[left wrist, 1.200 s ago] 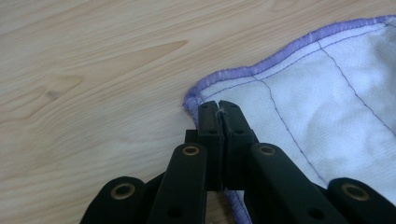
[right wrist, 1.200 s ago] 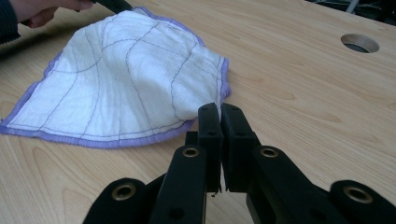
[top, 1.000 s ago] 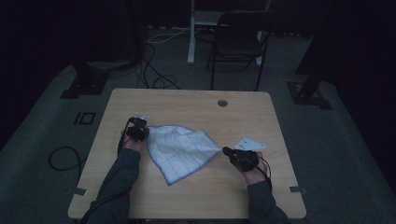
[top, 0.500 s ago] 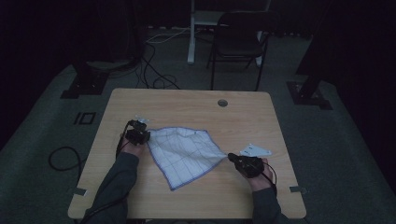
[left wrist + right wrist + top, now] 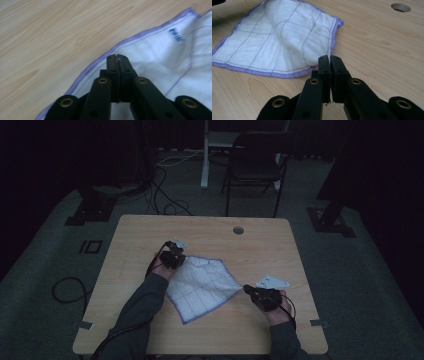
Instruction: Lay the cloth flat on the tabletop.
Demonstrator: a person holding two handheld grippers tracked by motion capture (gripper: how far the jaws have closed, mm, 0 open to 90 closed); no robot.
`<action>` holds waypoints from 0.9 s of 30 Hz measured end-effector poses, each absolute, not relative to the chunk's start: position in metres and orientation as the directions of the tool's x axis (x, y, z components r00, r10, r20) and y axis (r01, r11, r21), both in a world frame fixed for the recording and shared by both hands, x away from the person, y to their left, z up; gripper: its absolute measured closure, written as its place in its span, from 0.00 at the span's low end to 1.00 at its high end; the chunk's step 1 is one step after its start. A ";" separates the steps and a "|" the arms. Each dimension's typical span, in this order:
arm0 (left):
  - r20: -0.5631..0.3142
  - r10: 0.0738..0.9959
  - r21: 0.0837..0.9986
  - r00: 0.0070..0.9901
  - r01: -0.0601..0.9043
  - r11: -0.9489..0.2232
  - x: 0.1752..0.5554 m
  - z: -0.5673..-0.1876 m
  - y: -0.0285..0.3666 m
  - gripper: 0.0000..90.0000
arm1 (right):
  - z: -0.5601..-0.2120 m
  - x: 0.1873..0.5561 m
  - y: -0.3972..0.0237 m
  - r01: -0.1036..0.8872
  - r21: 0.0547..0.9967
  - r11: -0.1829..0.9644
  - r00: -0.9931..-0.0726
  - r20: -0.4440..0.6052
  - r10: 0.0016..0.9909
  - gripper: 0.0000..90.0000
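Observation:
A white cloth point(image 5: 202, 287) with a purple hem and thin grid lines lies on the wooden table point(image 5: 260, 250). My left gripper point(image 5: 173, 259) is at its upper left corner. In the left gripper view the jaws point(image 5: 117, 58) have just closed, and the hem point(image 5: 87, 71) meets their tips. My right gripper point(image 5: 248, 290) is at the cloth's right corner. In the right gripper view its jaws point(image 5: 329, 60) stand shut where the cloth point(image 5: 279, 40) runs up to them in a raised ridge.
A round cable hole point(image 5: 238, 230) sits in the table's far side, also seen in the right gripper view point(image 5: 400, 7). A dark chair point(image 5: 260, 165) and floor cables point(image 5: 165, 205) lie beyond the table. Bare wood surrounds the cloth.
My left gripper has moved to the right, and the cloth's left corner has come in with it, so the cloth lies narrower. The right gripper has hardly moved.

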State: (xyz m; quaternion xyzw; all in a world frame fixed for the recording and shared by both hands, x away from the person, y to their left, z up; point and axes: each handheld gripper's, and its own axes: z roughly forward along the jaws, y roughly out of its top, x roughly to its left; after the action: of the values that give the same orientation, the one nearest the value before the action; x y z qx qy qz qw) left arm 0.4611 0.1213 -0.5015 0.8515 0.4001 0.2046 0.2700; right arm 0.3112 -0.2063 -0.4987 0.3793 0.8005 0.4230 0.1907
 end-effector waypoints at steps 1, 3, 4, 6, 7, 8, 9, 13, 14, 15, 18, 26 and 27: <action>0.135 0.787 0.615 0.602 0.571 -0.543 0.464 -0.503 0.118 1.00 | -0.499 0.311 -0.206 0.446 0.822 0.354 -0.640 0.016 0.769 0.98; 0.130 0.783 0.604 0.608 0.578 -0.549 0.468 -0.506 0.114 1.00 | -0.499 0.311 -0.206 0.445 0.822 0.354 -0.640 0.016 0.768 0.98; 0.124 0.785 0.597 0.607 0.587 -0.548 0.471 -0.509 0.113 1.00 | -0.499 0.311 -0.207 0.444 0.824 0.352 -0.641 0.017 0.767 0.98; 0.115 0.788 0.581 0.605 0.603 -0.547 0.474 -0.515 0.114 1.00 | -0.499 0.311 -0.207 0.444 0.824 0.352 -0.641 0.017 0.767 0.98; 0.113 0.788 0.572 0.606 0.609 -0.550 0.476 -0.518 0.115 1.00 | -0.500 0.312 -0.207 0.444 0.824 0.353 -0.641 0.016 0.767 0.98; 0.115 0.792 0.561 0.599 0.618 -0.550 0.477 -0.521 0.117 1.00 | -0.500 0.312 -0.208 0.446 0.822 0.355 -0.640 0.016 0.768 0.98; 0.100 0.796 0.569 0.597 0.622 -0.538 0.477 -0.521 0.120 1.00 | -0.501 0.312 -0.208 0.449 0.821 0.354 -0.639 0.018 0.769 0.98; 0.112 0.817 0.564 0.566 0.640 -0.521 0.479 -0.521 0.126 1.00 | -0.501 0.313 -0.208 0.451 0.819 0.356 -0.636 0.014 0.772 0.98; 0.106 0.825 0.567 0.554 0.648 -0.508 0.480 -0.521 0.129 1.00 | -0.501 0.313 -0.209 0.452 0.818 0.357 -0.635 0.014 0.773 0.98; 0.103 0.831 0.568 0.547 0.653 -0.501 0.480 -0.521 0.131 1.00 | -0.501 0.313 -0.209 0.453 0.817 0.357 -0.634 0.013 0.774 0.98; 0.102 0.848 0.571 0.520 0.668 -0.478 0.480 -0.521 0.137 1.00 | -0.502 0.313 -0.209 0.453 0.814 0.362 -0.632 0.007 0.775 0.99; 0.102 0.870 0.573 0.482 0.687 -0.447 0.477 -0.521 0.142 1.00 | -0.506 0.316 -0.209 0.474 0.791 0.387 -0.617 -0.015 0.786 0.98; 0.097 0.866 0.579 0.490 0.680 -0.450 0.476 -0.521 0.141 0.99 | -0.506 0.316 -0.209 0.475 0.790 0.387 -0.616 -0.015 0.788 0.98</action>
State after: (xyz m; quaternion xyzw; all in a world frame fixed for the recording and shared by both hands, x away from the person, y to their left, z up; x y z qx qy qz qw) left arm 0.4757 0.1411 -0.5205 0.8291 0.4663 0.1935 0.2404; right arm 0.3165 -0.2088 -0.5062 0.3905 0.8086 0.3927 0.1988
